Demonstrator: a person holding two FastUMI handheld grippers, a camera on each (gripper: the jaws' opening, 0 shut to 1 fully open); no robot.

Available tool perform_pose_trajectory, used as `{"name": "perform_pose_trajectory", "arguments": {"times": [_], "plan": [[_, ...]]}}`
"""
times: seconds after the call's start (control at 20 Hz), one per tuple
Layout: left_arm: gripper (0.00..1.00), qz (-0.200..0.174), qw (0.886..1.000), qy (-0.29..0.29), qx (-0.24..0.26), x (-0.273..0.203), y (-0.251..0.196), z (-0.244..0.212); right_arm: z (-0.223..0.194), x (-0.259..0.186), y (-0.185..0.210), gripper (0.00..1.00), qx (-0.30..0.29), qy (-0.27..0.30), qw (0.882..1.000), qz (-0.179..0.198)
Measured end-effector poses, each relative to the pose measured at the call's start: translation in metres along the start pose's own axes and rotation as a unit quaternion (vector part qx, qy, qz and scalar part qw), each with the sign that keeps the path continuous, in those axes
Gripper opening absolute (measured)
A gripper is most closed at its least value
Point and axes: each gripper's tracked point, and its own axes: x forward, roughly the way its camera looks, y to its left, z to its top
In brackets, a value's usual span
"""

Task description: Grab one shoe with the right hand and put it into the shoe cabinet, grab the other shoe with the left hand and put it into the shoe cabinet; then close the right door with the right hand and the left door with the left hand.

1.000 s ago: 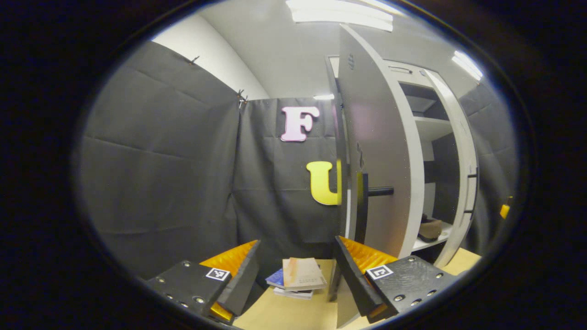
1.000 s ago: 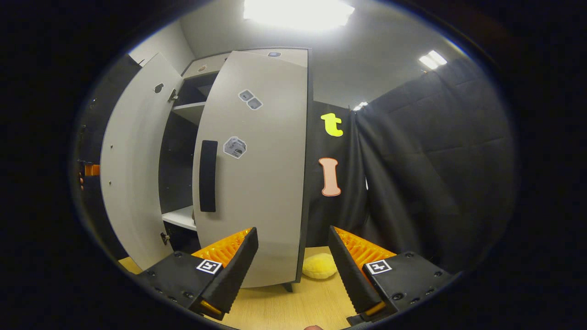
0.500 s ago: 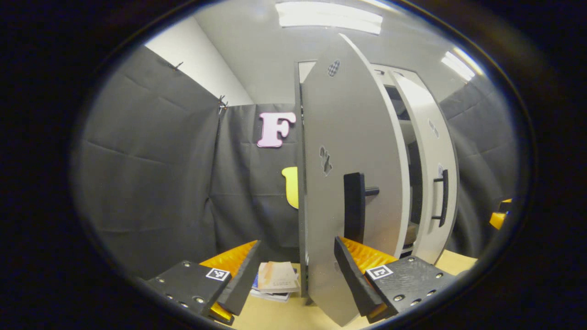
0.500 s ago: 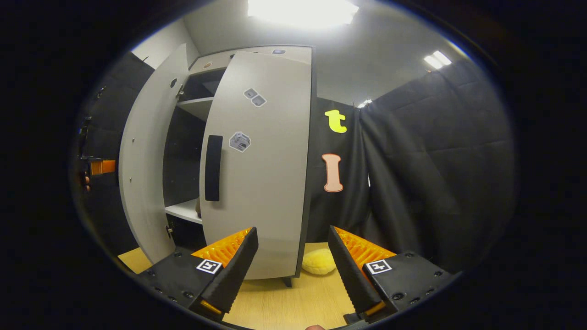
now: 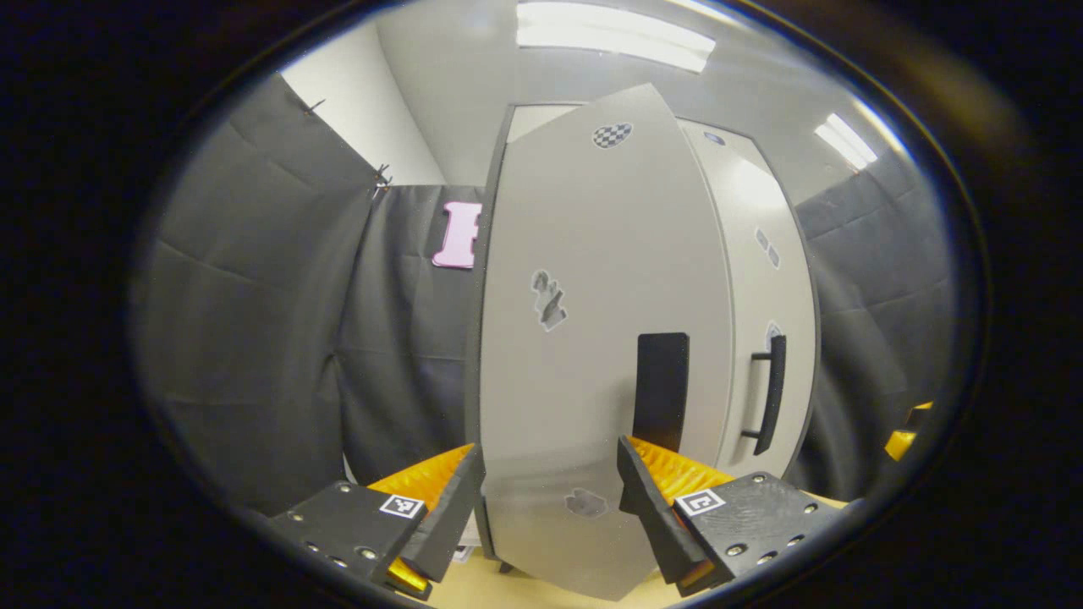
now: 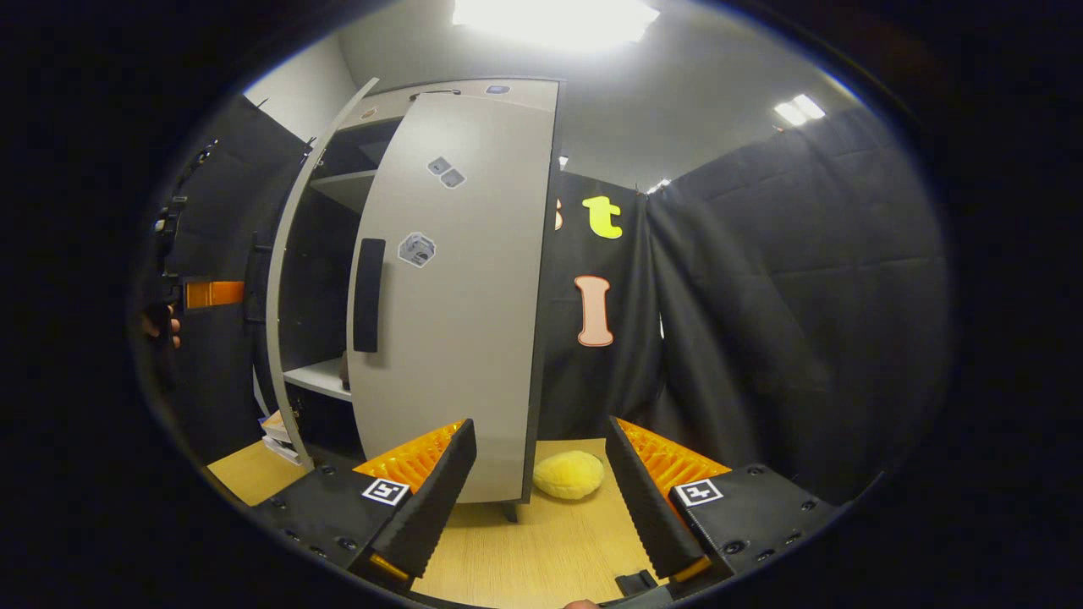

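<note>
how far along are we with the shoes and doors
Done, it seems: the left gripper and the right gripper are open and empty, and a dark shape on the shelf may be a shoe. In hand: the left door stands ajar. The right door looks nearly shut. Left: shutting both fully.

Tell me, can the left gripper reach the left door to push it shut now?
Probably yes: the left gripper is open, directly facing the left door, with nothing between them. Whether they touch is unclear.

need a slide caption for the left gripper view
Open left gripper faces the tall grey cabinet door with its black vertical handle.
</note>
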Motion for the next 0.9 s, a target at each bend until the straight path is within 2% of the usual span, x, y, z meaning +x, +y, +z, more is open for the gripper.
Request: {"name": "perform_pose_trajectory", "arguments": {"times": [0.2,0.4,0.75,0.9], "plan": [[0.99,0.003,1.0,-0.005,0.022,0.011,-0.017,-0.003,-0.007,0.005,-0.003,0.98,0.01,0.007,1.0,-0.002],[0.99,0.009,0.999,-0.01,0.037,0.002,-0.008,0.004,-0.004,0.001,0.001,0.98,0.017,0.002,1.0,0.016],[0.99,0.026,0.999,-0.01,0.044,-0.078,0.04,0.009,0.029,-0.03,0.025,0.98,0.021,-0.043,0.998,0.047],[0.99,0.037,0.999,-0.002,0.031,-0.113,0.06,0.006,0.041,-0.038,0.032,0.98,0.024,-0.057,0.997,0.056]]}}
